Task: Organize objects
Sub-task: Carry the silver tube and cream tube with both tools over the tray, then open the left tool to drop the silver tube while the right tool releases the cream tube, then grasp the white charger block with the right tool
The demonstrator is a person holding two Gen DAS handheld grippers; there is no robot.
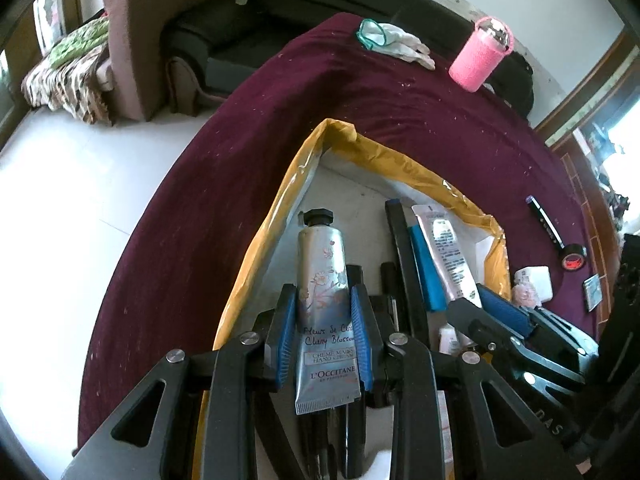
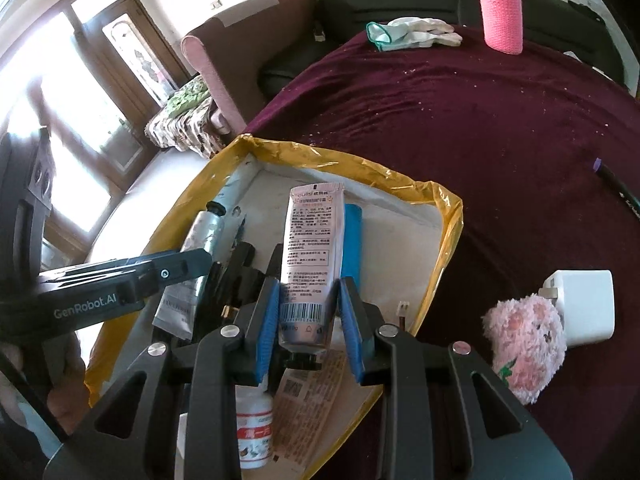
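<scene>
Jaws of the left gripper (image 1: 324, 336) are pressed against both sides of the hand cream tube (image 1: 326, 300), holding it over the yellow-rimmed tray (image 1: 280, 200), cap pointing away; jaws of the right gripper (image 2: 308, 316) sit around the cap end of the pink tube (image 2: 310, 248), the left pad touching it, a sliver of gap on the right, so whether they truly grip it I cannot tell. Both tubes look light and soft-walled, likely to dent or squirt if squeezed hard, and the metal-look cream tube may slide on its smooth skin; the firmer spots seem to be near the crimp or shoulder. Inside the tray lie a blue block (image 2: 352, 240), a small white bottle (image 2: 254, 428), a printed leaflet (image 2: 308, 408) and dark pens, crowding any set-down place. Outward on the maroon-covered worktop (image 2: 480, 128) are a plush toy (image 2: 528, 344), white charger (image 2: 580, 304), marker (image 1: 546, 220), tape roll (image 1: 573, 258), gloves (image 2: 416, 30) and pink bottle (image 2: 502, 12), all well apart from the grippers.
</scene>
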